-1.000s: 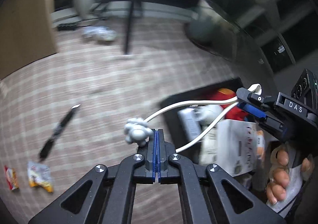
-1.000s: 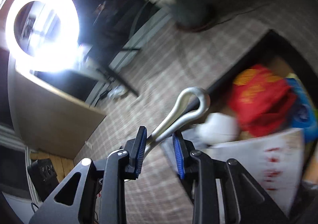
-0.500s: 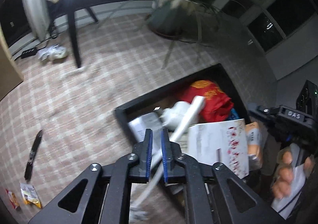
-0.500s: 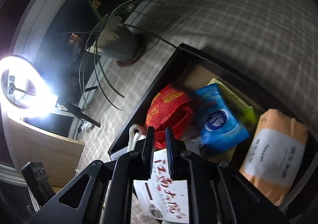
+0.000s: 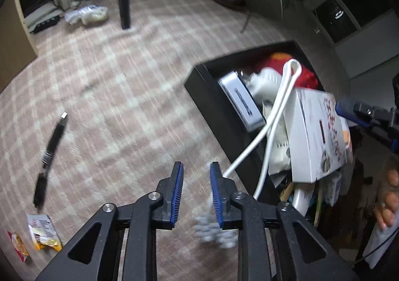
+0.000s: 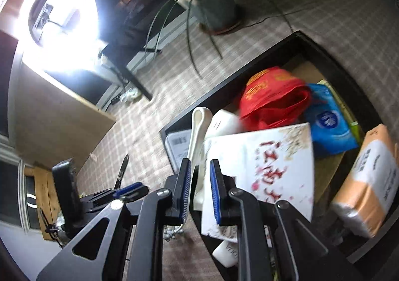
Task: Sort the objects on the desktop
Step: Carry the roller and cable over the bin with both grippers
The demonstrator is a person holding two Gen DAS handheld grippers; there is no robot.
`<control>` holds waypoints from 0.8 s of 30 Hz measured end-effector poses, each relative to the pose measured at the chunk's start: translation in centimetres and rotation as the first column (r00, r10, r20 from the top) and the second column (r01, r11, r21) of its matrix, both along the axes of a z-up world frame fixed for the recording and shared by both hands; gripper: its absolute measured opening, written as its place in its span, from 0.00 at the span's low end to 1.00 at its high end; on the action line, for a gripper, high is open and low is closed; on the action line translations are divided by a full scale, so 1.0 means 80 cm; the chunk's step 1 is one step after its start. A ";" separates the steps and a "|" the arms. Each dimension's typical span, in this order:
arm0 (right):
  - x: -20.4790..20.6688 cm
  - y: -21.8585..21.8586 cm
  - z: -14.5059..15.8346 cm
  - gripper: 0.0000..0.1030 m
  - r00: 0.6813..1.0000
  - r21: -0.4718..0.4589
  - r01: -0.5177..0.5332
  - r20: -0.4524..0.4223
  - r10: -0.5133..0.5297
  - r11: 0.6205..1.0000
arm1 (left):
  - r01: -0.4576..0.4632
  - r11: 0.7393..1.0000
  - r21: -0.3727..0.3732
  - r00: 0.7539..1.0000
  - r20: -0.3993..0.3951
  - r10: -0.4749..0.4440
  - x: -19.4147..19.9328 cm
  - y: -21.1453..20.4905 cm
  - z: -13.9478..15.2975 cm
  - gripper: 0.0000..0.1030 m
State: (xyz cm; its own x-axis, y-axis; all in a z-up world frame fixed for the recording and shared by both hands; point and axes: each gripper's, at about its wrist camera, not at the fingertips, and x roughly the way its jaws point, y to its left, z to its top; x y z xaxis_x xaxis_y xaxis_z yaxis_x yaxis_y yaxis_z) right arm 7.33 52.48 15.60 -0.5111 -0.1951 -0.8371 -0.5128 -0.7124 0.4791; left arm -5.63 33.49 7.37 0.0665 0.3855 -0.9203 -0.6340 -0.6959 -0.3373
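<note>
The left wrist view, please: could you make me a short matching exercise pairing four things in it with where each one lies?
Things:
1. black pen
2. white cable
3. yellow snack packet
4. white booklet with red writing

Places:
A. on top of the pile in the black box
B. draped over the box's near wall
C. on the rug, far left
D. bottom-left corner, on the rug

Pairs: 1-C, 2-B, 3-D, 4-A

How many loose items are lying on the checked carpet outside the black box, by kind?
Pens: 1, the black pen.
Snack packets: 2, a yellow-and-white packet and a red packet, side by side below the pen.
Total: 3.
The white cable is not counted: it drapes over the black box edge, with its grey end on the carpet.
</note>
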 end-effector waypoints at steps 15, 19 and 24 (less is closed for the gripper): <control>-0.014 -0.068 -0.038 0.21 0.987 -0.076 -0.134 0.073 0.140 0.988 | 0.102 0.991 -0.081 0.995 0.004 -0.102 0.032 0.009 -0.048 0.27; -0.030 -0.093 -0.058 0.21 0.977 -0.075 -0.174 0.114 0.182 0.982 | 0.097 0.992 -0.086 0.995 0.013 -0.096 0.037 0.002 -0.057 0.15; -0.046 -0.104 -0.086 0.21 0.970 -0.125 -0.162 0.162 0.181 0.979 | 0.085 0.995 -0.055 0.996 0.044 -0.082 0.039 -0.005 -0.058 0.15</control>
State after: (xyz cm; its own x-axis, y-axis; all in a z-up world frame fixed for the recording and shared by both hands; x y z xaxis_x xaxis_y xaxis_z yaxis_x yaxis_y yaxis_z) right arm 3.67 44.17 8.71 -0.3129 -0.3628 -0.8778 -0.4684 -0.7450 0.4749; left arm -2.50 33.05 2.72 0.1353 0.3240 -0.9363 -0.6767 -0.6600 -0.3262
